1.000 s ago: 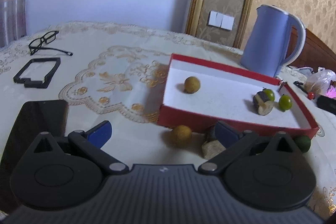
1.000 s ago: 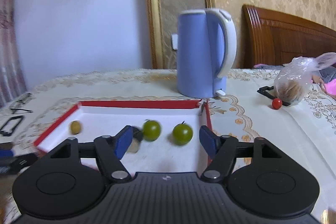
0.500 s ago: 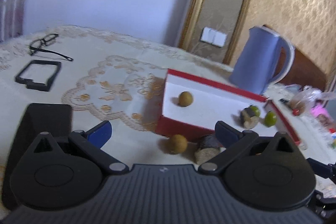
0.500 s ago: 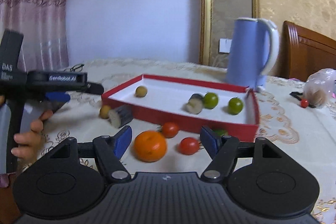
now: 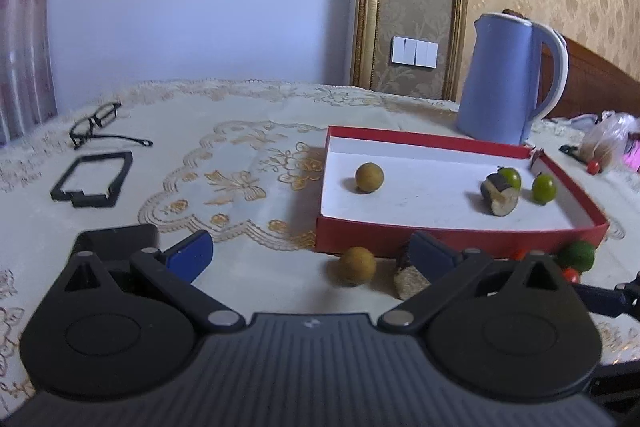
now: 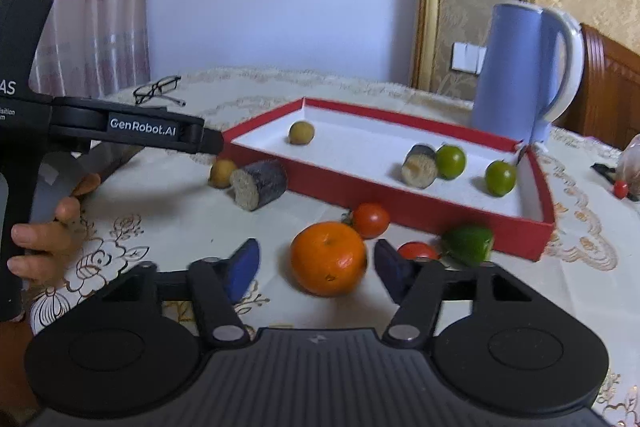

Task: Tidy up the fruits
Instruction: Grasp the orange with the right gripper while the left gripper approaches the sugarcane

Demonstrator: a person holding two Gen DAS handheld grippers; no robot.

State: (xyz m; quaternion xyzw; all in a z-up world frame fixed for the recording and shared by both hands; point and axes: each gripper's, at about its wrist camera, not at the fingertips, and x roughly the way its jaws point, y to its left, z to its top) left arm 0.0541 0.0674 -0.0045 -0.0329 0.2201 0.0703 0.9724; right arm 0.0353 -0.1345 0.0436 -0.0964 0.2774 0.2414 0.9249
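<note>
Your left gripper (image 6: 208,143) reads "GenRobot.AI" along its arm in the right wrist view; jaws spread, empty. Your right gripper (image 6: 316,269) is also spread, its pads flanking the orange (image 6: 328,258), not clamped. The red tray (image 6: 420,219) holds a longan (image 6: 301,132), a cut dark piece (image 6: 419,166) and two green fruits. Only the right view shows the orange and tomatoes (image 6: 370,220). Only the left shows the black frame (image 5: 93,179) beside the glasses (image 5: 96,125).

We see matte black ribbed right tongs (image 6: 316,269) with blue pads (image 6: 240,269), silver pivot screws; left tongs (image 5: 308,259) alike, lettered "GenRobot.AI"; a bare-skinned hand (image 6: 44,231).
</note>
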